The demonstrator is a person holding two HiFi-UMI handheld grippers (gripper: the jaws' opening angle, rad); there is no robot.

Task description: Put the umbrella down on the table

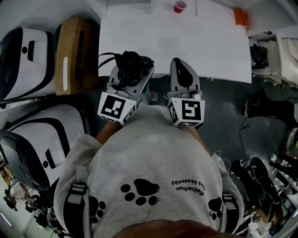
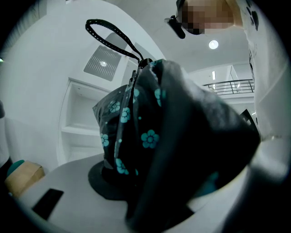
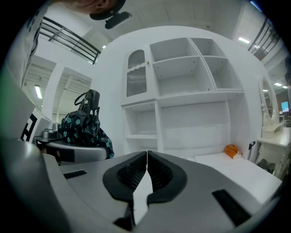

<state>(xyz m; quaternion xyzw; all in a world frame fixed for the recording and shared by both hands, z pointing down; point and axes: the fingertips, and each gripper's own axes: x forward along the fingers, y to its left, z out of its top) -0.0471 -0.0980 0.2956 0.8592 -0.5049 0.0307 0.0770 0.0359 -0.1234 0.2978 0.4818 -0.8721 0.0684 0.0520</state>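
Red cup [image 1: 179,6], orange object [image 1: 240,16] — well apart.

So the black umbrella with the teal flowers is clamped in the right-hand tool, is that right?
Not quite. The umbrella is clamped in the left tool, not the right one. The left gripper view shows the flowered fabric filling that tool's jaws, while the right tool is closed with nothing in it.

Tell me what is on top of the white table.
A red cup at the far edge, an orange object at the far right corner. The umbrella in the left claw covers part of the table's near edge.
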